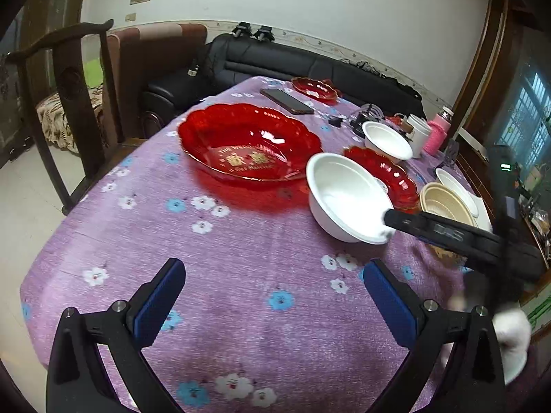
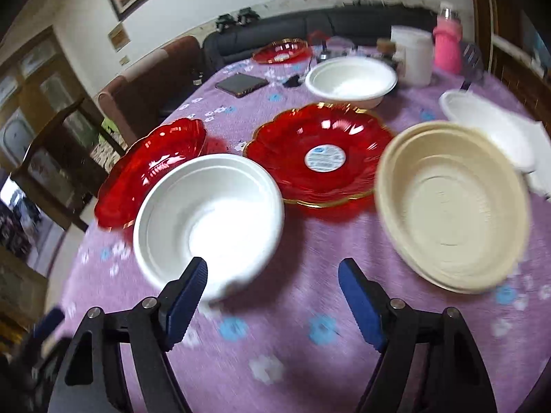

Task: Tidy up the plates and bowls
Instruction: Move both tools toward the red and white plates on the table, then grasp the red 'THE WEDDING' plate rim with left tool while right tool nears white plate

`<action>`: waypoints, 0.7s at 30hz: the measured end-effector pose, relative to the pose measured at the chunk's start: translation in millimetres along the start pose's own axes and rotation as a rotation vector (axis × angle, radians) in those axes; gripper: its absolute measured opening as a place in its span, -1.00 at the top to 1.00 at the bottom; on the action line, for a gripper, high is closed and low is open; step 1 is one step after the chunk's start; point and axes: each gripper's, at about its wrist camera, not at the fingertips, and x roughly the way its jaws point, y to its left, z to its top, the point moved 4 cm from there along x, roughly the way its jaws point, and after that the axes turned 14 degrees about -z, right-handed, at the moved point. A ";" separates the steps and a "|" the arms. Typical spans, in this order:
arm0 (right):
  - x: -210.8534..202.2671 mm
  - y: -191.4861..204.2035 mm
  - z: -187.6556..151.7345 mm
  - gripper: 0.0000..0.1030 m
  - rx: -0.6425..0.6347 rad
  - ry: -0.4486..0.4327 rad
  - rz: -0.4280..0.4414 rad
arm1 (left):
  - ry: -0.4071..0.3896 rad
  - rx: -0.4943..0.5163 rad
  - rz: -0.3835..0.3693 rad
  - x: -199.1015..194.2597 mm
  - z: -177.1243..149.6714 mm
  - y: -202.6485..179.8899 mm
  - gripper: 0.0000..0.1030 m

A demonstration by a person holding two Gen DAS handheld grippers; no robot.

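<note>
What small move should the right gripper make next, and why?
Probably close on the near rim of the white bowl. The right gripper is open, one finger already over that rim, nothing pinched yet. The left gripper is open over bare cloth, farther from any dish.

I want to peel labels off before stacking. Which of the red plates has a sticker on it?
The round gold-rimmed red plate between the near white bowl and the beige bowls: a round white sticker sits at its centre.
</note>
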 end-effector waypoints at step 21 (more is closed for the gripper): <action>-47.0 -19.3 13.4 0.53 -0.034 -0.041 0.044 | -0.031 -0.125 0.064 2.6 53.0 69.7 -1.00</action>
